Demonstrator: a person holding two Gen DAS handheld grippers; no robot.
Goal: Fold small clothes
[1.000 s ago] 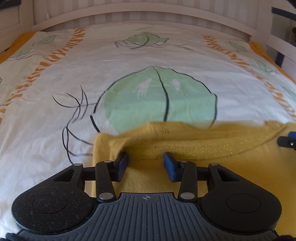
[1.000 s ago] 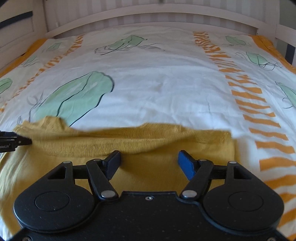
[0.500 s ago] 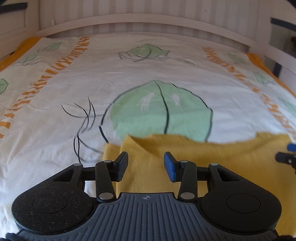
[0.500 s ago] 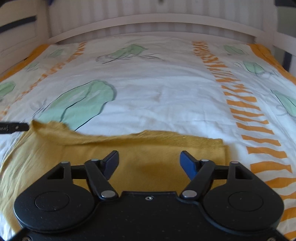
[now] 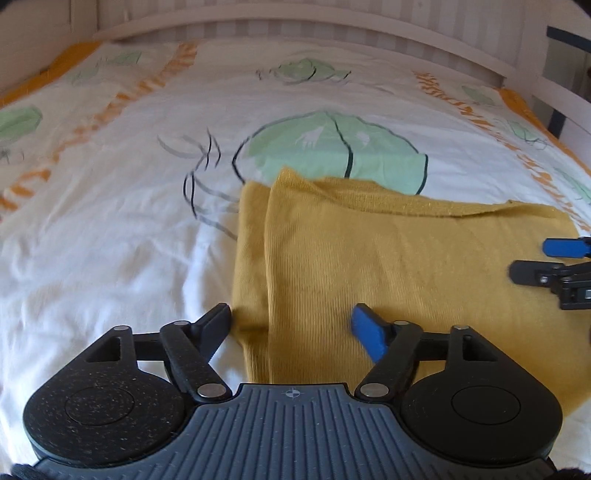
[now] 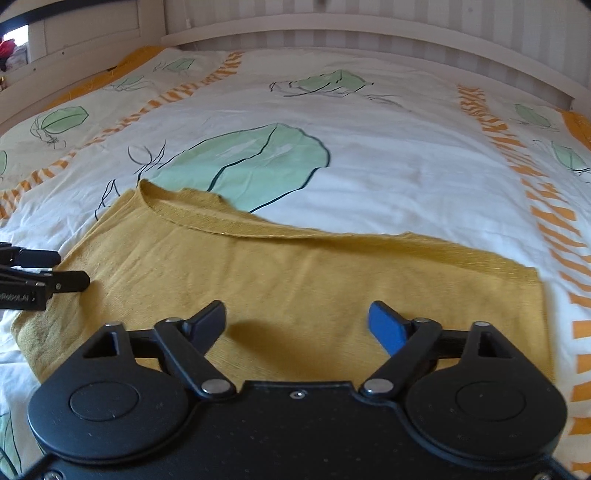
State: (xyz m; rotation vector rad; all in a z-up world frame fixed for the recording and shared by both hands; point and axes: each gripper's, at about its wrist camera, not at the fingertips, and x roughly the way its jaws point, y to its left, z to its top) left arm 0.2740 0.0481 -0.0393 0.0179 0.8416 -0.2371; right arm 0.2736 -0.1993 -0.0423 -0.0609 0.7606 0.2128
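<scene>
Folded garment [image 5: 388,266] lies on bed cover [image 5: 110,229] near its front edge, L gripper [image 5: 291,325] over its left side, R gripper [image 6: 297,319] over its right, headboard [image 6: 369,33] behind.

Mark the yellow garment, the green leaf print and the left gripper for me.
yellow garment [image 6: 332,288]: right wrist view, flat middle.
green leaf print [image 5: 332,147]: left wrist view, centre.
left gripper [image 5: 291,325]: left wrist view, between opening fingertips.

The left gripper [image 5: 290,326] pointed downward at a slant, its jaws opening, with nothing pressed between the pads. The right gripper [image 6: 297,325] sat beside it at a like tilt, its jaws likewise opening wide and gripping nothing
</scene>
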